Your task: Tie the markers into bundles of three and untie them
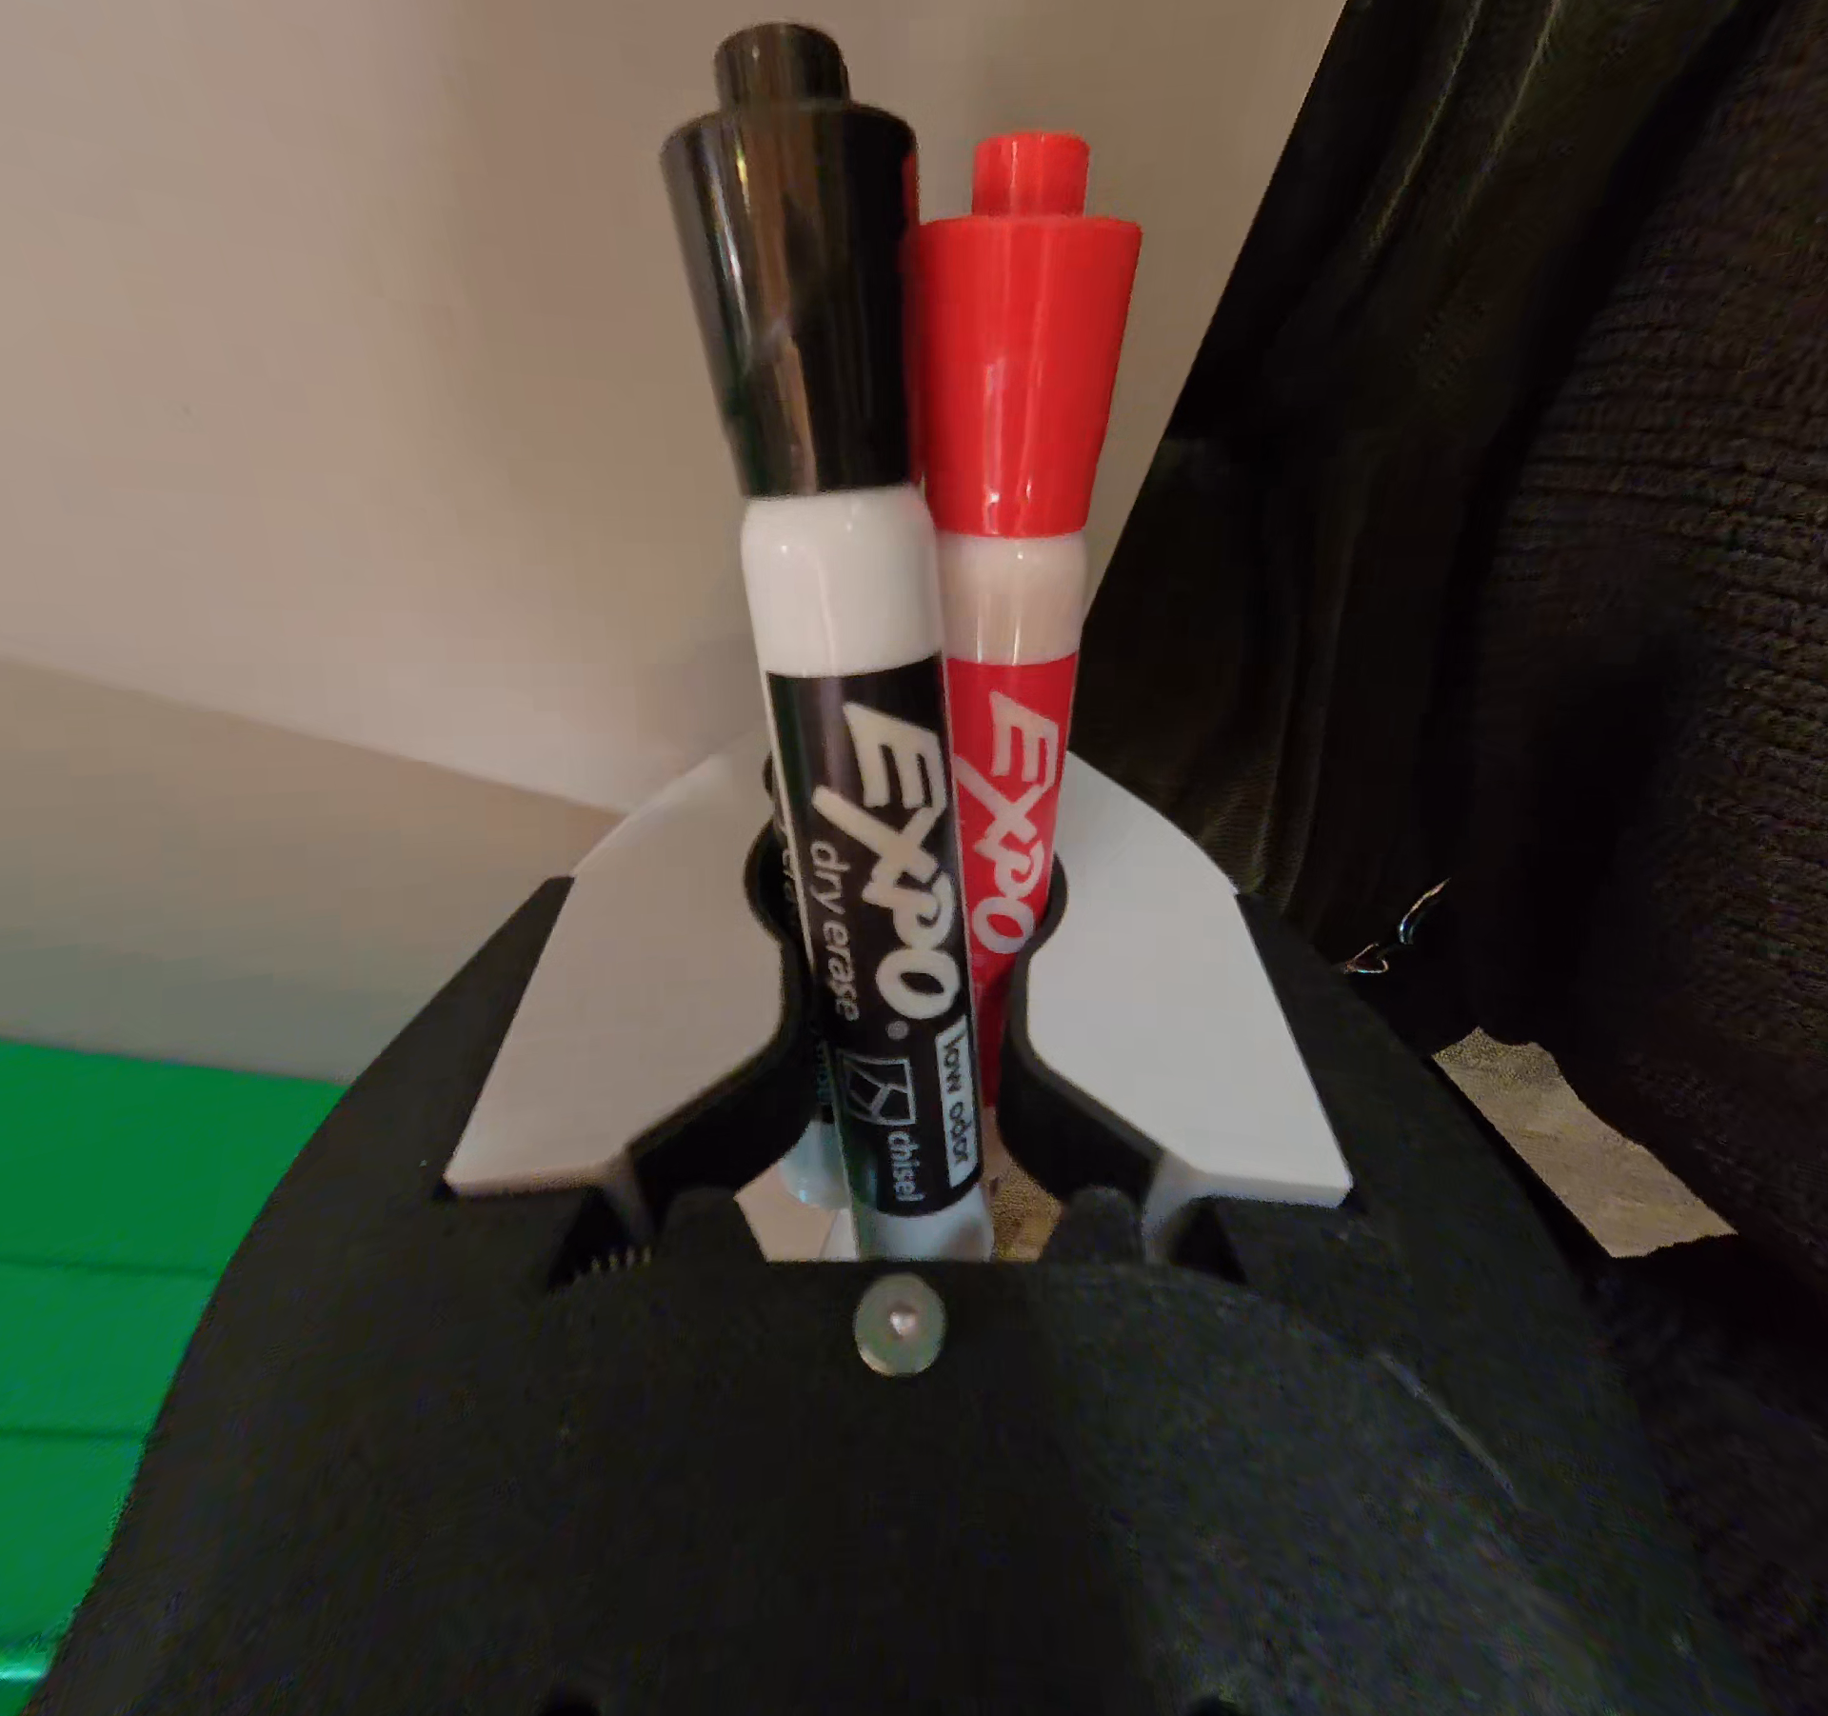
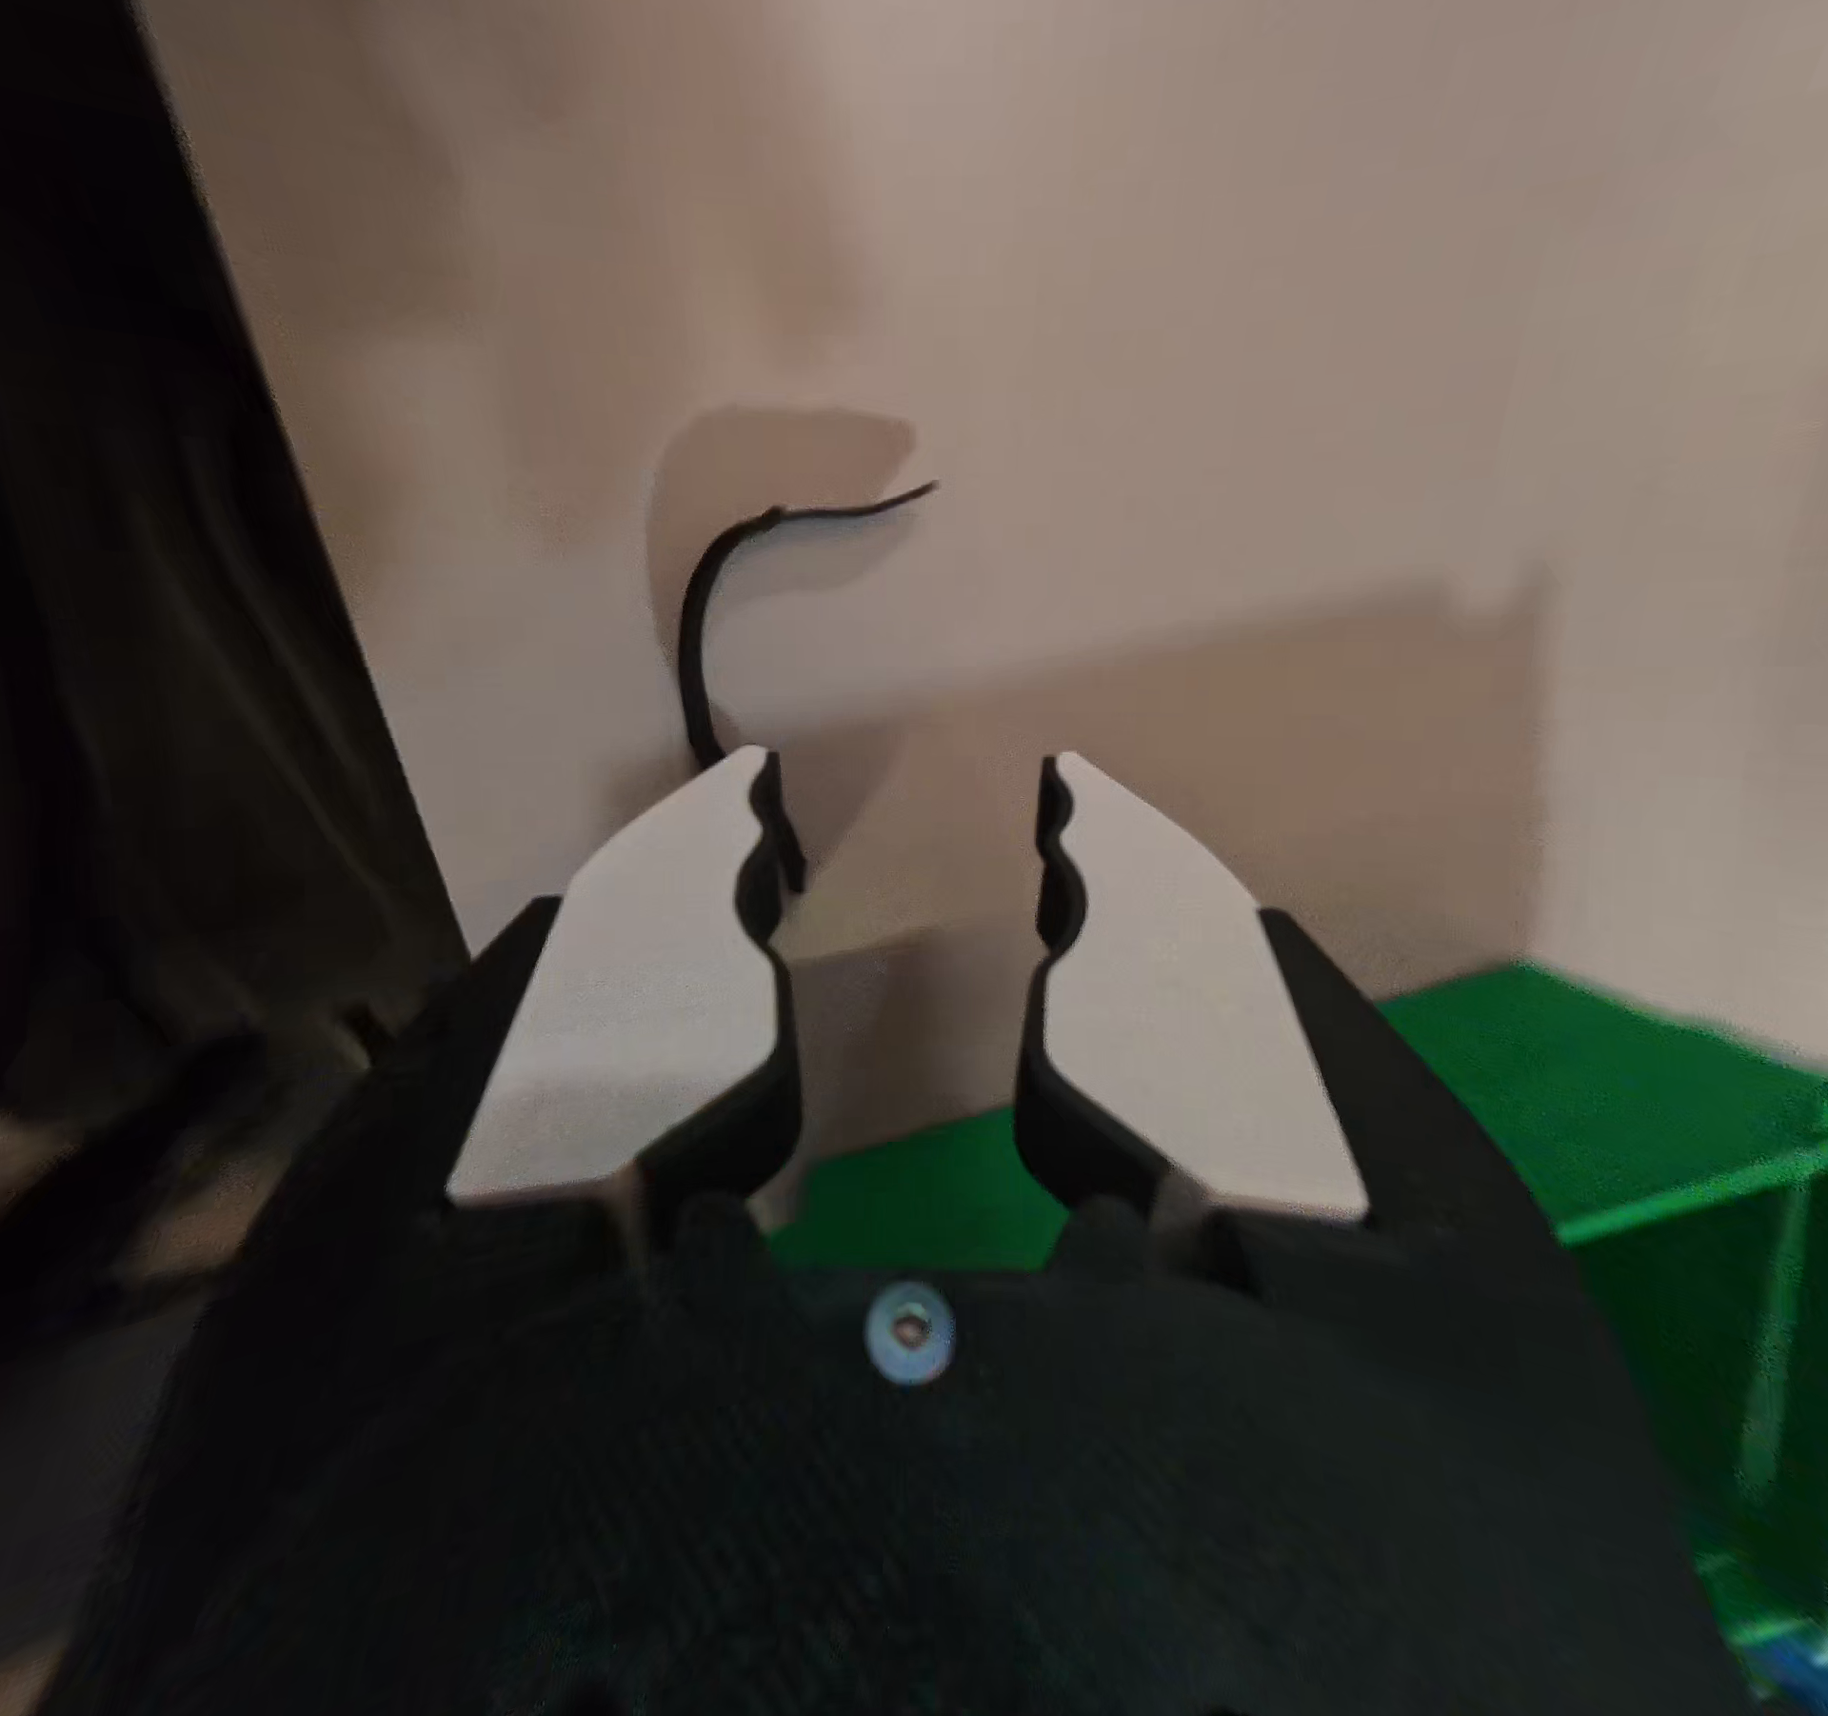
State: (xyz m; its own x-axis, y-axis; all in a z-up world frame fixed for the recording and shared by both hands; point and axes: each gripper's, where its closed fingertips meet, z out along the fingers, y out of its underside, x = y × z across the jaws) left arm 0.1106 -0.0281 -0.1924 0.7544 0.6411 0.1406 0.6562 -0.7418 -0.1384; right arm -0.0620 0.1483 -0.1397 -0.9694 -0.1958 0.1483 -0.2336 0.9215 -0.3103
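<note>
Between my left tongs point(image 1: 895, 926) stand two capped markers, gripped together: a black marker point(image 1: 841, 640) nearest the lens and a red marker point(image 1: 1014, 580) touching it on its right. Both point up along the fingers, caps far out, barrels seated in the notched pads. Left jaws are closed on the pair.

Right tongs point(image 2: 905, 837) stand parted and hold nothing; a thin black strip point(image 2: 712, 620) curls off the left pad, seemingly loose lining.

Beyond: a pale wall point(image 1: 346, 333), dark cloth point(image 1: 1533, 481) at the right of the left view, and a green surface point(image 2: 1583, 1075) low down.

Judgement on progress: markers are in hand; what is left I cannot tell.
</note>
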